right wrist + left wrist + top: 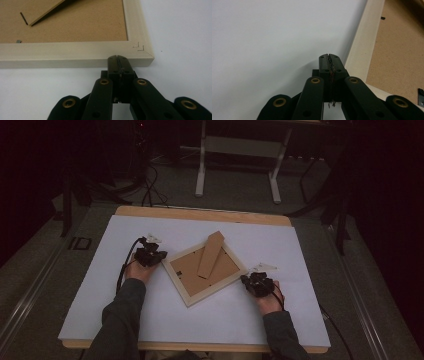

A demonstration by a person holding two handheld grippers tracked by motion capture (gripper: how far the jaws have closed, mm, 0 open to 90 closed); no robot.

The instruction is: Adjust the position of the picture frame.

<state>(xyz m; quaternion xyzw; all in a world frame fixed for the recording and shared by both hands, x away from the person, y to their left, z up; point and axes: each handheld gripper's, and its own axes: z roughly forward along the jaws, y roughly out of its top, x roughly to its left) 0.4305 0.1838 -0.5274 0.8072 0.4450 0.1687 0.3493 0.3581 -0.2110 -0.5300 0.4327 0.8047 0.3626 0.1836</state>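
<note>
The frame lay face down near the middle of the white sheet, turned so one corner pointed toward five o'clock. Its brown backing faced up, and the easel stand rose from it toward one o'clock.

The left gripper sat at the frame's nine o'clock side with its jaws pressed together on nothing; in the left gripper view the tips stood just beside the pale wood rim, and I could not tell whether they touched it. The right gripper sat at the four o'clock side, jaws likewise together and empty; in the right gripper view the tips met the outer edge of the rim close to a stapled corner.

The frame looked light and stiff, though any glass on the hidden face would have made it fragile. On the smooth sheet it would probably have slid readily under a push, and two pushes off its centre would have turned it. The flat outer edges of the wood rim were the soundest places to press or grip. The stand looked thin and hinged, a poor handle. The small metal tabs holding the backing seemed too small to grip.

No brand, label or legible writing showed on the frame, the backing or the sheet.
</note>
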